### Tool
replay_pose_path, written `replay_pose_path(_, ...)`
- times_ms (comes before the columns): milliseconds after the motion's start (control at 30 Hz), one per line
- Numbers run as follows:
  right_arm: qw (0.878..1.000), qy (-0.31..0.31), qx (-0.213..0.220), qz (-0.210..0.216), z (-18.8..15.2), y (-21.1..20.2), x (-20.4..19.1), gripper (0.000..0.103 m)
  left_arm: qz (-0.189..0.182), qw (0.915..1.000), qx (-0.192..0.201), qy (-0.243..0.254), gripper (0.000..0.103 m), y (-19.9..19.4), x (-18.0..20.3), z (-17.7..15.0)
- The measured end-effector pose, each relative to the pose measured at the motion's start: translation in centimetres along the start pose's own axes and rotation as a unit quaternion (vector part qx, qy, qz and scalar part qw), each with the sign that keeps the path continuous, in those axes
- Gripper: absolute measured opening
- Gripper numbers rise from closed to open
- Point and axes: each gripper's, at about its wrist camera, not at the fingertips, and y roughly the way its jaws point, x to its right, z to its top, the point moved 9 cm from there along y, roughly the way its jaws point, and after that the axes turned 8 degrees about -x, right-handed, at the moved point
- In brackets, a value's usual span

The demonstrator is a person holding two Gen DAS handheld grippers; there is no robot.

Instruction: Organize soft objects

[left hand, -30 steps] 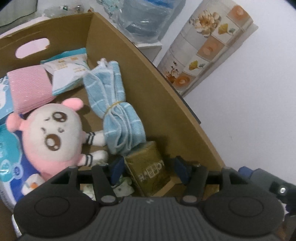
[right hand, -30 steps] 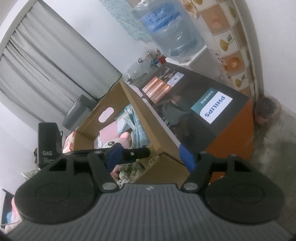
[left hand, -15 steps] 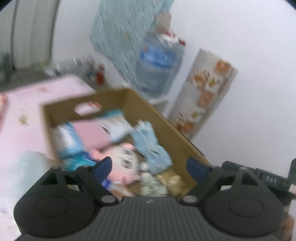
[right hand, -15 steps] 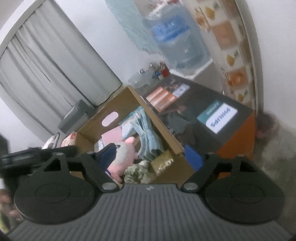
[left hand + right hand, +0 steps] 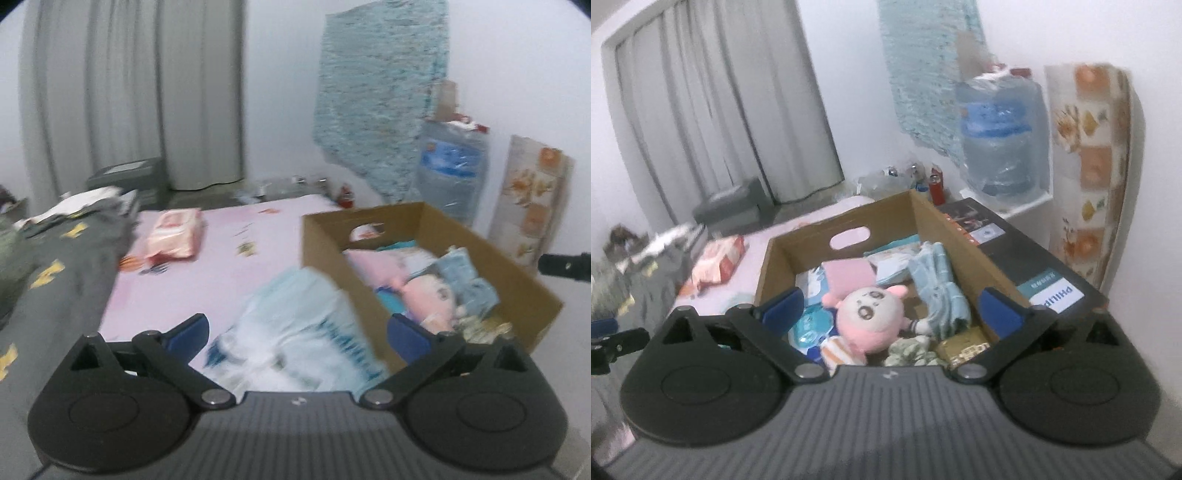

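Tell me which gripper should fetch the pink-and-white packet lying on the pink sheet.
Left, probably. The left gripper is open and faces the sheet where the packet lies; the right gripper, also open, looks into the cardboard box.

Pink bed sheet [image 5: 229, 266], cardboard box [image 5: 325, 240], pink wipes pack [image 5: 173, 236], probably blue-white pack [image 5: 295, 332]

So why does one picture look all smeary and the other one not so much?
Left wrist view: motion blur smears the blue-and-white pack and cardboard box. Right wrist view: sharper, the pink plush toy reads clearly, though edges stay soft and the fisheye bends the curtain.
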Motion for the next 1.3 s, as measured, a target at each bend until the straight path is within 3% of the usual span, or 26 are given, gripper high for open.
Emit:
replay_pose_path(267, 0.996, -0.07, -0.022, -0.043, -2.5, -0.1, -5.5, 0.102, 0.037, 0.9986, -0.021, -0.03, 0.103, -0.6, -3.4, -4.1)
replay_pose_path(500, 0.991, -0.08, -0.015, -0.102, -3.5, -1.2, -6.3, 0.102, 0.071, 0.9942, -0.028, -0.076, 0.103, -1.3, -5.1, -5.9)
replay_pose_path(633, 0.988, -0.095, -0.017, -0.12, -3.2, -1.9, -6.5, 0.102, 0.044, 0.9925, -0.064, -0.094, 0.103, -0.4, -4.6, -6.0)
replay_pose_path(733, 0.993, -0.084, -0.016, -0.08, -3.6, -2.7, -7.0, 0.102, 0.042, 0.9904, -0.071, -0.111, 0.103, -0.2, -4.4, -6.3)
replay_pose_path(833, 0.997, -0.066, -0.044, -0.018, -4.7, -2.2, -7.7, 0.102, 0.028, 0.9903, -0.079, -0.11, 0.103, -0.2, -3.7, -6.9)
replay_pose_path(900, 0.996, -0.061, -0.064, 0.001, -5.6, -1.8, -8.1, 0.102, 0.027, 0.9897, -0.086, -0.111, 0.103, -0.2, -3.3, -7.3)
replay_pose_path(1300, 0.985, -0.096, -0.137, 0.03, -9.0, 1.0, -10.5, 0.102, 0.032, 0.9919, -0.097, -0.075, 0.103, -0.4, -0.8, -7.5)
